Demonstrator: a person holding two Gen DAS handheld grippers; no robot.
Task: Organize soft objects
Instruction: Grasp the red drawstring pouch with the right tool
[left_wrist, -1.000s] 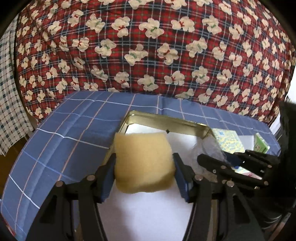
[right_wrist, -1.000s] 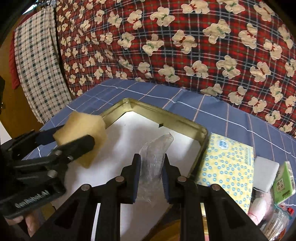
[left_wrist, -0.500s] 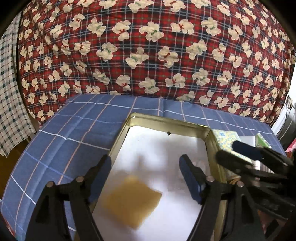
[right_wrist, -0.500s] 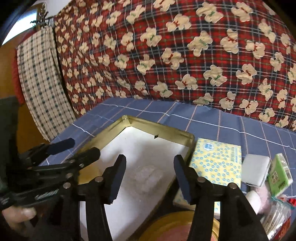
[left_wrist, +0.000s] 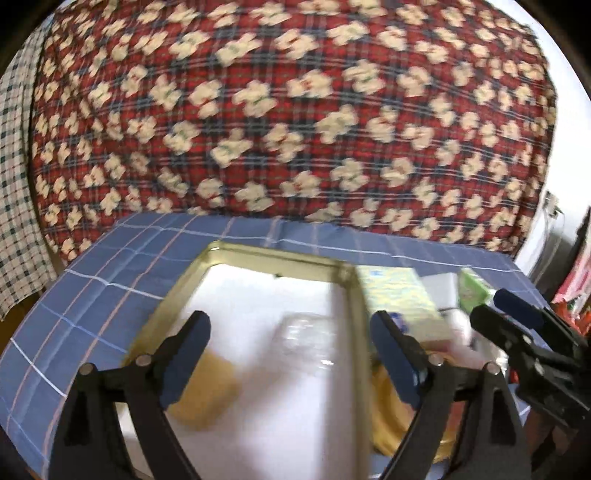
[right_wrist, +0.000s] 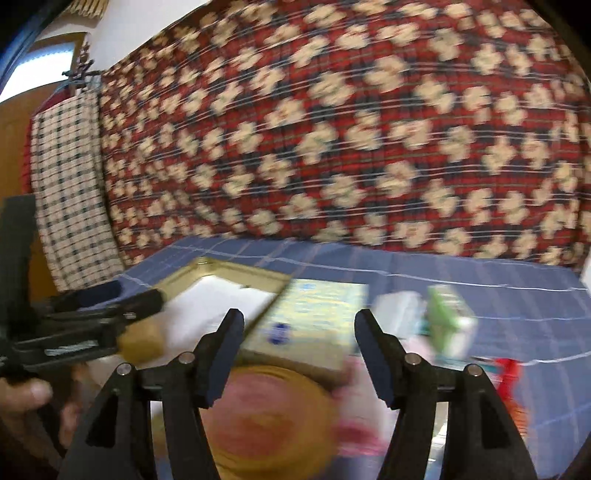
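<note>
Left gripper (left_wrist: 290, 349): jaws wide and opening further, nothing between the pads.
Right gripper (right_wrist: 299, 350): jaws about half apart and opening, nothing gripped.
Sponge (left_wrist: 207, 391): yellow block lying in the gold tin (left_wrist: 273, 256), just below and inside the left jaw of the left gripper, blurred.
Clear plastic wrap (left_wrist: 303, 343): crumpled, lying on the tin's white floor between the left gripper's jaws but lower, loose.
Next soft thing, my guess: the yellow patterned tissue pack (right_wrist: 314, 314), just outside the tin's right wall.
Key relation: in the right wrist view the pack lies straight ahead of the right jaws, spanning the gap between them; its long axis runs away from the jaws, roughly along their pointing line.
Nearer hand: the right one; for the left gripper the pack sits beyond its right jaw, with the tin wall between.
Other candidates: a white pad (right_wrist: 399, 314) and a green packet (right_wrist: 448, 317), ahead of and beyond the right jaw of the right gripper.
Below the right jaws: a round gold tin lid or bowl (right_wrist: 273, 417), too blurred to name.
Surface: a bench under a blue checked cloth (left_wrist: 110, 280).
Room: a red plaid quilt with cream bears (left_wrist: 295, 110) banked behind; a checked towel (right_wrist: 70, 192) hangs at left.
</note>
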